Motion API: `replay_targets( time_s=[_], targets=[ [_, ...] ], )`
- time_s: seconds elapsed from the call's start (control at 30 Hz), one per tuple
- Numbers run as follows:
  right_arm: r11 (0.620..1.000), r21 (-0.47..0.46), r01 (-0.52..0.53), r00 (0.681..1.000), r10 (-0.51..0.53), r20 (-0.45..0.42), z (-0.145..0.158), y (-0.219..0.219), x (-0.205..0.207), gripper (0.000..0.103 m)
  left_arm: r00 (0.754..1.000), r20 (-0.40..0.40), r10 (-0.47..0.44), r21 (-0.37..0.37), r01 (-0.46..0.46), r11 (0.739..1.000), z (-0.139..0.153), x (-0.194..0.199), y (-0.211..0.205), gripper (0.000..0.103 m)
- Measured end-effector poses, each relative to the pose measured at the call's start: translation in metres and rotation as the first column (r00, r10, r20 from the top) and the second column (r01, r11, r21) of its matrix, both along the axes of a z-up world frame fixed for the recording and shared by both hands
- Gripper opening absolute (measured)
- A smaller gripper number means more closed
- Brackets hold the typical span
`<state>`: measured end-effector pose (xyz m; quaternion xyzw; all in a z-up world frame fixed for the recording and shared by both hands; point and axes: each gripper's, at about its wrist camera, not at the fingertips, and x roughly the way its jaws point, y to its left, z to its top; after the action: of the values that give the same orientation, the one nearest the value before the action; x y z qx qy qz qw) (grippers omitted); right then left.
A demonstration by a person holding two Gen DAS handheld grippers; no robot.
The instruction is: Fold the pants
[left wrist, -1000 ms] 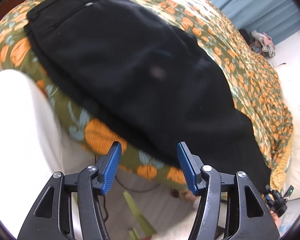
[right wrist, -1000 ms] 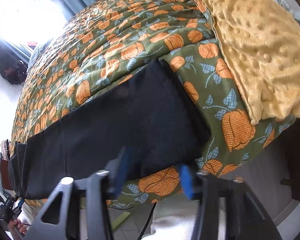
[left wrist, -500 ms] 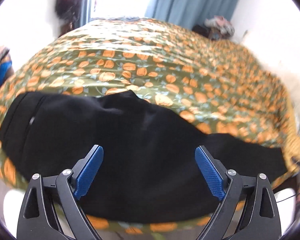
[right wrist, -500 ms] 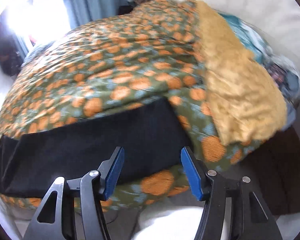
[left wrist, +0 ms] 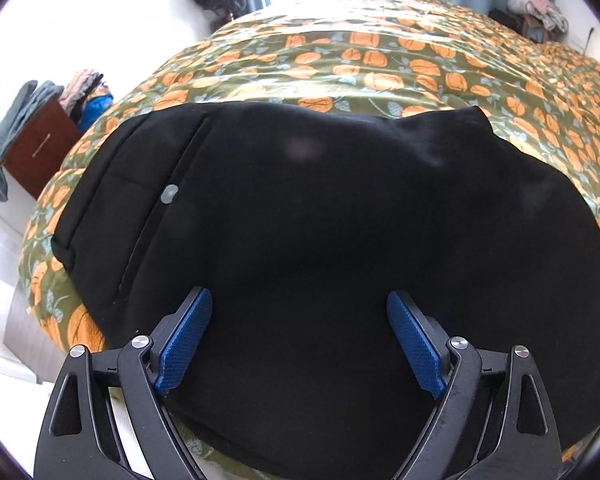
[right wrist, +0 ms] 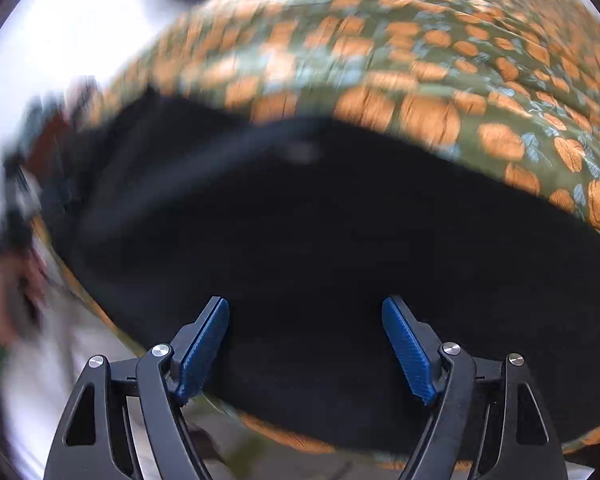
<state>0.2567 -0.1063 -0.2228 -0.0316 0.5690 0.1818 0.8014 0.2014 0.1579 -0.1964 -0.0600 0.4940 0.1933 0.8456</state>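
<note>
Pants (left wrist: 340, 220), black, lay flat along the near edge of the pumpkin-print bedspread (left wrist: 380, 60). Left gripper (left wrist: 299, 342) hung over them, jaws wide and empty. Right gripper (right wrist: 305, 350) likewise, jaws having just been opening, nothing between them.

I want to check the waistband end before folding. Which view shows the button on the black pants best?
The left wrist view: the grey button sits sharp beside the pocket seam on the black pants. The right wrist view is motion-blurred; the pants are only a dark mass, and no button can be made out.
</note>
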Motion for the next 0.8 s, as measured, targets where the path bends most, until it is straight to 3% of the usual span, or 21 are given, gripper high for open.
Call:
replay_targets(
  time_s=[0.03, 0.1, 0.17, 0.27, 0.37, 0.43, 0.53, 0.63, 0.7, 0.8],
  targets=[
    [0.999, -0.045, -0.026, 0.998, 0.028, 0.048, -0.001, 0.003, -0.018, 0.079, 1.000, -0.001, 0.005, 0.009, -0.005, 1.000, 0.002, -0.003, -0.001, 0.091],
    [0.999, -0.042, -0.012, 0.999, 0.013, 0.034, 0.000, -0.005, -0.035, 0.079, 1.000, 0.009, 0.023, 0.030, -0.023, 0.999, 0.009, -0.010, -0.007, 0.090],
    [0.999, 0.013, 0.036, 0.999, -0.036, 0.014, 0.012, -0.019, -0.040, 0.078, 0.999, 0.053, 0.012, 0.005, -0.013, 1.000, 0.016, -0.016, -0.012, 0.090],
    [0.993, 0.091, 0.077, 0.993, -0.084, 0.078, 0.042, -0.026, -0.030, 0.078, 0.990, 0.138, -0.015, -0.039, 0.021, 0.999, 0.029, -0.017, -0.026, 0.091],
    [0.982, 0.181, 0.048, 0.992, -0.069, 0.109, 0.063, -0.013, -0.006, 0.078, 0.980, 0.182, -0.081, -0.058, 0.093, 0.994, 0.035, -0.013, -0.044, 0.097],
    [0.965, 0.263, -0.015, 0.992, -0.020, 0.129, 0.069, 0.005, 0.010, 0.078, 0.982, 0.156, -0.110, -0.051, 0.120, 0.991, 0.026, -0.010, -0.051, 0.097],
    [0.963, 0.249, -0.102, 0.991, 0.076, 0.112, 0.048, 0.045, 0.013, 0.078, 0.996, 0.063, -0.066, -0.079, 0.071, 0.994, 0.000, -0.011, -0.041, 0.096],
    [0.962, 0.233, -0.139, 0.988, 0.150, -0.029, 0.004, 0.069, -0.005, 0.080, 0.994, 0.097, -0.045, -0.084, 0.053, 0.995, 0.008, -0.020, -0.036, 0.096],
    [0.960, 0.220, -0.176, 0.984, 0.169, 0.046, 0.007, 0.072, -0.029, 0.080, 0.991, 0.123, -0.054, -0.060, 0.062, 0.996, 0.014, -0.019, -0.040, 0.096],
    [0.944, 0.299, -0.142, 0.989, 0.144, 0.014, 0.016, 0.057, -0.048, 0.079, 0.983, 0.155, -0.096, -0.078, 0.109, 0.991, 0.022, -0.012, -0.058, 0.096]
  ],
)
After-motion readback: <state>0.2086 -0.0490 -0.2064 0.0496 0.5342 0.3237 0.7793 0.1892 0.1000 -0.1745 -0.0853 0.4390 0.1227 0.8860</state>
